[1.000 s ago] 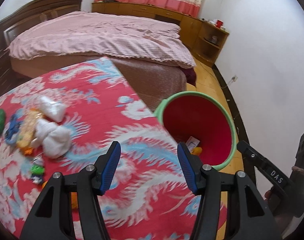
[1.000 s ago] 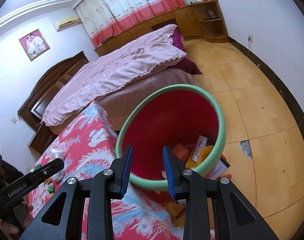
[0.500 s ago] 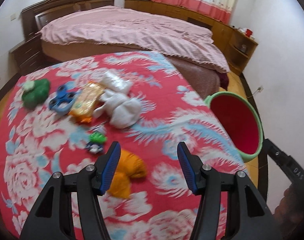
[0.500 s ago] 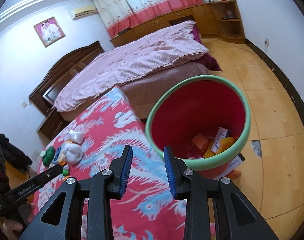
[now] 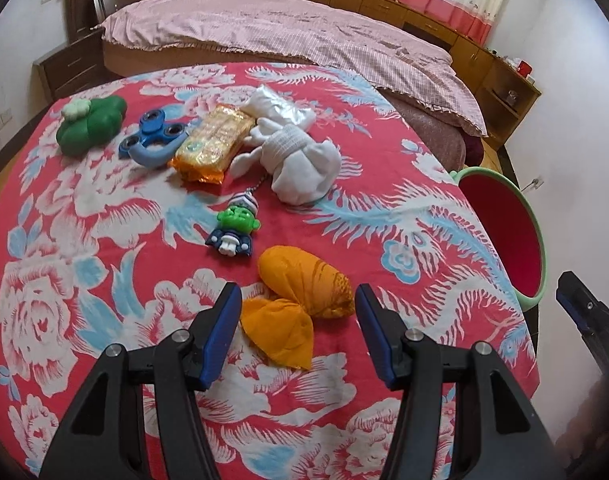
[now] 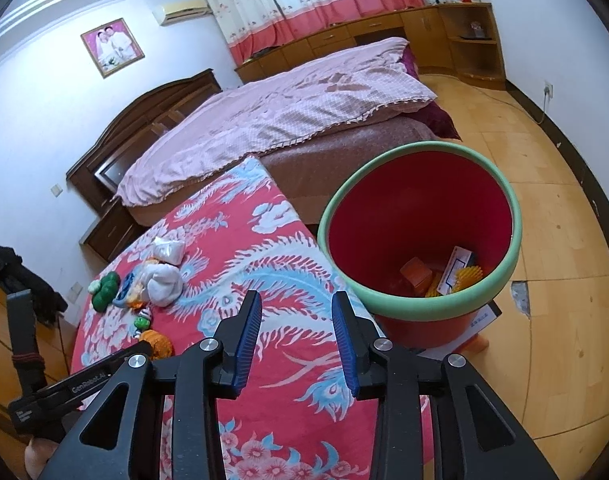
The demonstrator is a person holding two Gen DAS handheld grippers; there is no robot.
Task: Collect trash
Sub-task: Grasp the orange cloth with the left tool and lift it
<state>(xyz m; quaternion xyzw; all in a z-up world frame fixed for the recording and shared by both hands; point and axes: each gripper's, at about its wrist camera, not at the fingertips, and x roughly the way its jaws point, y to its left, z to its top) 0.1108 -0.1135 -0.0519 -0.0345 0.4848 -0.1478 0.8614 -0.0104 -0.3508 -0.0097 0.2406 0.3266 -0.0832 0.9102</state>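
Left tongs point(image 5: 296, 316) gape empty, the orange wad point(image 5: 304, 288) lying between their tips on the desk point(image 5: 84, 208). Right tongs point(image 6: 296, 316) also stand parted, empty, the red bin point(image 6: 420, 296) just ahead-right, holding several scraps already. Wrapper point(image 5: 212, 144) and tissues point(image 5: 304, 160), probably trash, remain farther ahead.

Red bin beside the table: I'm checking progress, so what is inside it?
The red bin holds an orange box, a white card and a spiky yellow piece. Its near rim hides the rest.
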